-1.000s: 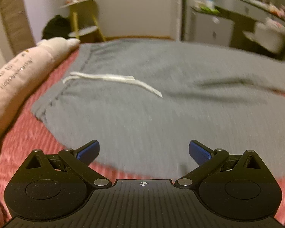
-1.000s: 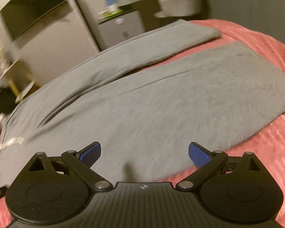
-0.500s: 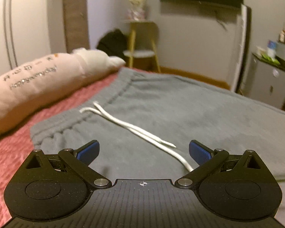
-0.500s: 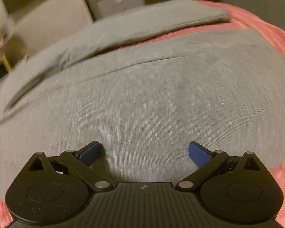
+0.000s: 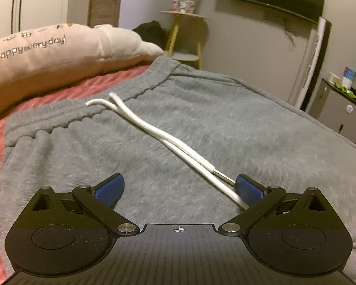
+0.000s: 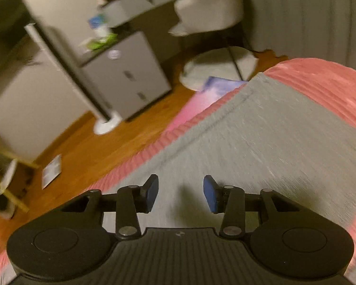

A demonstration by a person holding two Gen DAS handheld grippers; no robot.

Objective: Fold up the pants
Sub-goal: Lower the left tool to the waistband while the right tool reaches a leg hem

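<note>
Grey sweatpants (image 5: 201, 123) lie flat on a red bedspread (image 5: 66, 90), waistband (image 5: 59, 116) at the far left. A white drawstring (image 5: 168, 140) runs across the front toward my left gripper (image 5: 179, 188), which is open wide, low over the fabric just below the waistband, and empty. The drawstring's end lies by the right fingertip (image 5: 248, 188). In the right wrist view my right gripper (image 6: 180, 194) hovers over a grey pant leg (image 6: 261, 142) near its hem. Its jaws are partly closed with a gap, and hold nothing.
A long pink plush pillow (image 5: 42, 54) lies on the bed beyond the waistband. Past the bed edge (image 6: 154, 147) is a wooden floor (image 6: 95, 147) with a grey cabinet (image 6: 128, 80), a white tower fan (image 6: 66, 71), a round cushion (image 6: 216, 66) and a yellow stool (image 5: 185, 35).
My left gripper moved closer to the waistband and lower over the drawstring. My right gripper swung toward the pant leg's hem and its jaws narrowed from wide open.
</note>
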